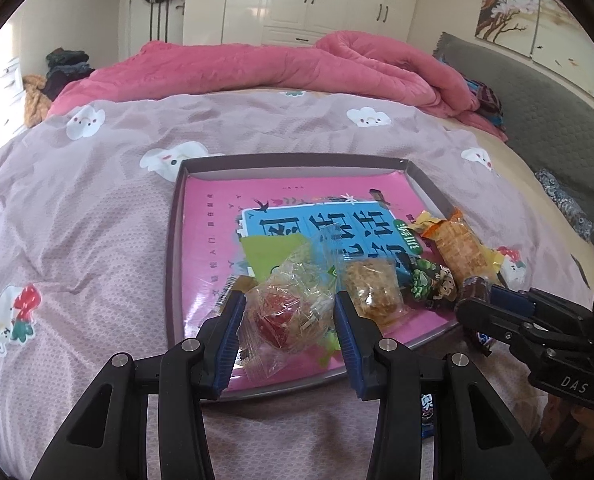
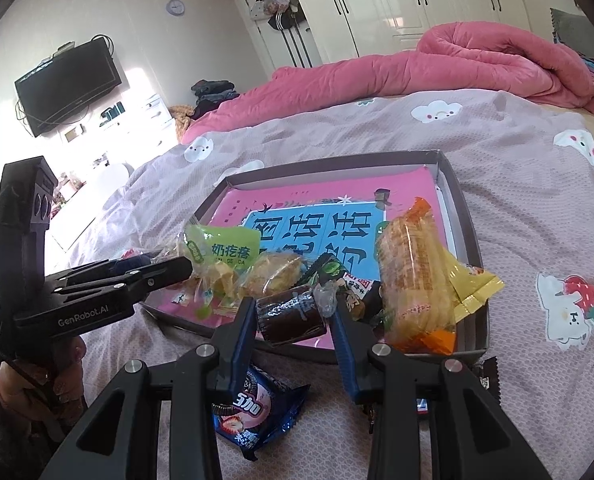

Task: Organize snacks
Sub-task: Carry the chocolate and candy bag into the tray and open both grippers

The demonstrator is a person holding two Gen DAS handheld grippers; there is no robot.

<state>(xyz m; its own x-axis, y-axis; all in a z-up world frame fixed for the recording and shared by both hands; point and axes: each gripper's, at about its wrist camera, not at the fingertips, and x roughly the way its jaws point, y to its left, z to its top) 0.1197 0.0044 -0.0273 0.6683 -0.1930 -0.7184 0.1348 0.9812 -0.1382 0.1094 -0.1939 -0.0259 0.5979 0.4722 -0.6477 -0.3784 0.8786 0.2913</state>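
Snacks are lying heaped at the near end of a shallow box resting on the lilac bedsheet. From the left wrist, the left gripper is pinching a clear-wrapped red sweet above the box floor, its pads seemingly pressing the wrapper, though the crinkled film is blurring the contact. From the right wrist, the right gripper is clamping a dark brown roll over the box's front rim, while a blue cookie packet is lying outside on the sheet below.
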